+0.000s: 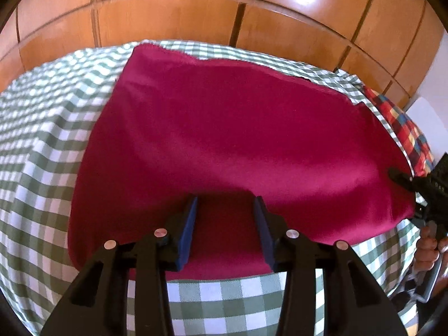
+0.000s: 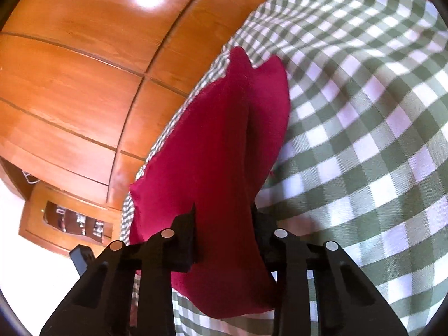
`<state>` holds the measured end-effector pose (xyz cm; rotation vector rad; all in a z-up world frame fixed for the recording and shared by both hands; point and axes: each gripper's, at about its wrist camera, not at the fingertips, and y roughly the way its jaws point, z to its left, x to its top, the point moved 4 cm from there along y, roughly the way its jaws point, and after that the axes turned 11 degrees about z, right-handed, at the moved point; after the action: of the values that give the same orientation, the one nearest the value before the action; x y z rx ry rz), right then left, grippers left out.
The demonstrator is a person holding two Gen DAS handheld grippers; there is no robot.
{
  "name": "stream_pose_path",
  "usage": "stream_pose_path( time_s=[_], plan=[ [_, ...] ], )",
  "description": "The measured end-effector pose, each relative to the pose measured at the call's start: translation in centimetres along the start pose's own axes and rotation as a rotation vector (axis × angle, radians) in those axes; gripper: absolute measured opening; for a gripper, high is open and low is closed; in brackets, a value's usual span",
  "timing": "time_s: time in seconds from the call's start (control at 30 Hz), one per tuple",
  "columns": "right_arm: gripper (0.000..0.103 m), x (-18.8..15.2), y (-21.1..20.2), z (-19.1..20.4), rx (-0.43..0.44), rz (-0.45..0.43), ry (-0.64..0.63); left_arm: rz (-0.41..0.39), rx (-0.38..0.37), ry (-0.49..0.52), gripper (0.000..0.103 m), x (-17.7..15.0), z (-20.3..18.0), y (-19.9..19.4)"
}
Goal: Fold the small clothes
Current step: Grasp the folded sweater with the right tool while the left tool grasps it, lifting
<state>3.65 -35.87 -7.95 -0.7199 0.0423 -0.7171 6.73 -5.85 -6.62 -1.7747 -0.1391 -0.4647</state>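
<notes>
A dark red garment (image 1: 224, 128) lies spread on a green-and-white checked bedcover (image 1: 42, 154). My left gripper (image 1: 225, 207) is open, its blue pads (image 1: 189, 232) astride the garment's near edge, low over the cloth. My right gripper (image 1: 406, 180) shows at the right edge of the left wrist view, at the garment's right corner. In the right wrist view the garment (image 2: 212, 151) runs between the fingers of the right gripper (image 2: 224, 212), with a fold of cloth raised. The jaws stand apart with cloth between them; whether they pinch it is unclear.
A wooden panelled wardrobe (image 1: 196, 5) stands behind the bed. A red, blue and yellow checked cloth (image 1: 406, 128) lies at the bed's right side. In the right wrist view a wooden nightstand (image 2: 67, 224) stands below left, on a white floor.
</notes>
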Motion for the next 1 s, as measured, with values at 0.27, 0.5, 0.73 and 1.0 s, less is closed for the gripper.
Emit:
stream_pose_path(
  time_s=[0.27, 0.5, 0.73, 1.0],
  plan=[
    [0.027, 0.4, -0.8, 4.7, 0.035, -0.014, -0.093, -0.006, -0.155, -0.123, 0.030, 0.3, 2.4, -1.8],
    [0.026, 0.7, 0.2, 9.3, 0.053, 0.008, -0.183, -0.048, -0.225, -0.190, 0.022, -0.1, 6.4, -3.8],
    [0.026, 0.2, 2.8, 15.2, 0.061, 0.062, -0.307, 0.008, -0.286, -0.214, 0.021, -0.4, 8.1, -2.0],
    [0.026, -2.4, 8.4, 21.4, 0.040, 0.182, -0.454, 0.037, -0.363, -0.250, 0.018, -0.3, 9.3, -0.5]
  ],
)
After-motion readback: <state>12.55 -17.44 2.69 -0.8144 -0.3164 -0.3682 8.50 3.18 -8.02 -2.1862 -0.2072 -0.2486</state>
